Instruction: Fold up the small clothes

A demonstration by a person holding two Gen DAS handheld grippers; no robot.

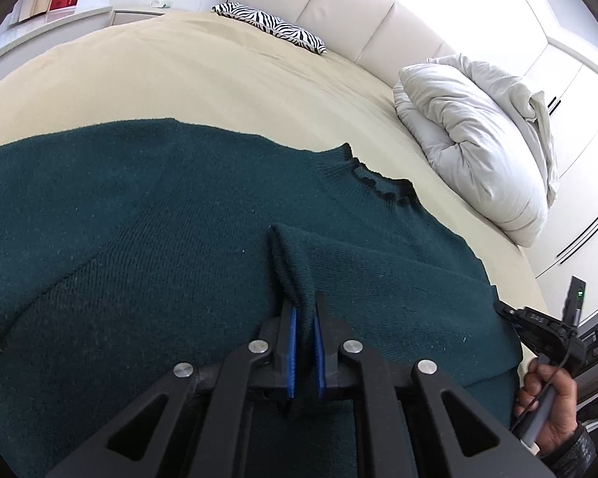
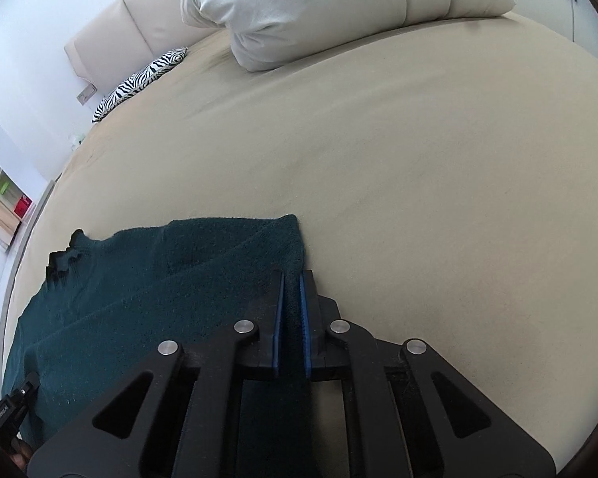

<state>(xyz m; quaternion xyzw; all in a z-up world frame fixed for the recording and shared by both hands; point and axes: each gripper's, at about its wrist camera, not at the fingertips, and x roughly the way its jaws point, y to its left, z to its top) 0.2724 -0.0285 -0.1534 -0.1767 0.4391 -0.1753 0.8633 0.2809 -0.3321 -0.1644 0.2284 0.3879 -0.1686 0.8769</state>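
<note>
Sleeve fold in hand: left gripper (image 1: 303, 310) pinches the sweater (image 1: 139, 215) cuff at lower centre. Right gripper (image 2: 292, 290) clamps its edge; next, I judge, lay both flat

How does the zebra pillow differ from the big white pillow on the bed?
The zebra pillow is striped black and white; the white pillow is plain. The zebra pillow looks small and flat, while the white pillow is bulky, puffed and creased. Both rest on the beige bed by the headboard.
</note>
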